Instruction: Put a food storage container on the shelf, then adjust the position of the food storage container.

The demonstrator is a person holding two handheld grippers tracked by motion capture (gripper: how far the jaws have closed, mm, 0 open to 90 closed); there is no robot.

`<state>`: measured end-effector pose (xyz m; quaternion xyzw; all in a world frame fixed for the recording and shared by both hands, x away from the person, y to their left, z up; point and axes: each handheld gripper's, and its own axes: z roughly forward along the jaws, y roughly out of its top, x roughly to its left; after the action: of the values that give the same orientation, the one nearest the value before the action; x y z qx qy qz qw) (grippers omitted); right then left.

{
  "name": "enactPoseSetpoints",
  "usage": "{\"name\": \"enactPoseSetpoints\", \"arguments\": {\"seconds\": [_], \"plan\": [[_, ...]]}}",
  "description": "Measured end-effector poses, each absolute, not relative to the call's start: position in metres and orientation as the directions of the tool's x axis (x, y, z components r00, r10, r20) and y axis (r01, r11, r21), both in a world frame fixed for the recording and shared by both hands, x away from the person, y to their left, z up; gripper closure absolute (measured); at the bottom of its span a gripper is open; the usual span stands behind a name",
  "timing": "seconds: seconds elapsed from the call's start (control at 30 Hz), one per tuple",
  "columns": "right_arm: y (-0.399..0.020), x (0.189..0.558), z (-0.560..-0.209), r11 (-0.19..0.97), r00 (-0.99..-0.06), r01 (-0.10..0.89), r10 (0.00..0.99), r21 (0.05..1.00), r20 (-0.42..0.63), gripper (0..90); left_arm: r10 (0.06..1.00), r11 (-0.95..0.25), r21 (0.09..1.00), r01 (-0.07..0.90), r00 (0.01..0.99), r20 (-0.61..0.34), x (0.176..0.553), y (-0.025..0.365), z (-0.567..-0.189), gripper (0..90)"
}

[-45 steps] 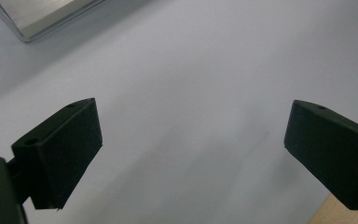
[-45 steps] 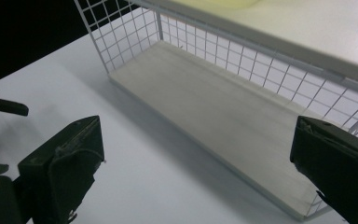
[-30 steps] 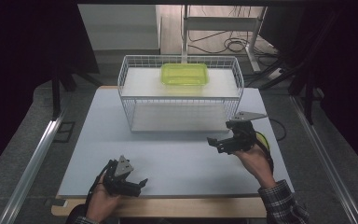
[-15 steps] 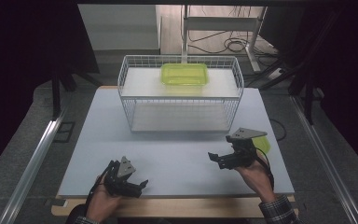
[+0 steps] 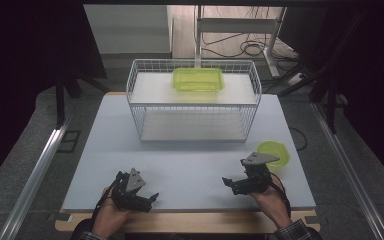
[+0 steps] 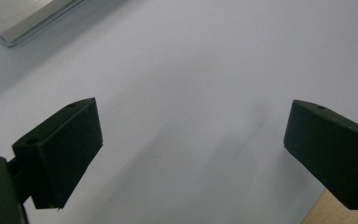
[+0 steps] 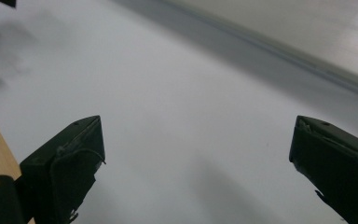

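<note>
Near the bench (image 5: 190, 165) front edge, I hold both units low: left hand-held gripper (image 5: 147, 198) and right hand-held gripper (image 5: 231, 183), jaws wide apart, nothing gripped. Green lid (image 5: 275, 151) sits just right of the right unit. Risk: careless swing knocks lid off bench.

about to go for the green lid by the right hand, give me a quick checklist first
1. Right gripper open and empty: ok.
2. Left gripper open and empty: ok.
3. Green lid lying flat on the table, right of the right gripper: ok.
4. Right gripper aimed at the lid: not ok, its jaws point left, away from it.
5. Green container sitting on top of the wire rack: ok.
6. Lid's rim graspable: cannot tell.
</note>
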<state>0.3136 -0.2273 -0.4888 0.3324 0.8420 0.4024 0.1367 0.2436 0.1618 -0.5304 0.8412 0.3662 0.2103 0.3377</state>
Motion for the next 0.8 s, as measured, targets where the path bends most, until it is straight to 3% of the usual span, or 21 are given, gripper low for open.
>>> {"name": "enactPoseSetpoints", "arguments": {"seconds": [0.5,0.63,0.8], "plan": [[-0.237,0.314,-0.473,0.426,-0.71,0.482,0.702,0.765,0.055,3.1,0.76,-0.507,0.717,0.478,0.64,0.111,0.244,0.161,-0.531,3.8],[-0.247,0.316,-0.462,0.408,-0.667,0.484,0.745,0.774,0.024,15.8,0.761,-0.506,0.717,0.479,0.64,0.109,0.244,0.162,-0.531,3.9],[-0.267,0.32,-0.45,0.37,-0.633,0.499,0.773,0.784,0.039,40.4,0.76,-0.51,0.714,0.479,0.64,0.113,0.244,0.161,-0.531,3.9]]}}
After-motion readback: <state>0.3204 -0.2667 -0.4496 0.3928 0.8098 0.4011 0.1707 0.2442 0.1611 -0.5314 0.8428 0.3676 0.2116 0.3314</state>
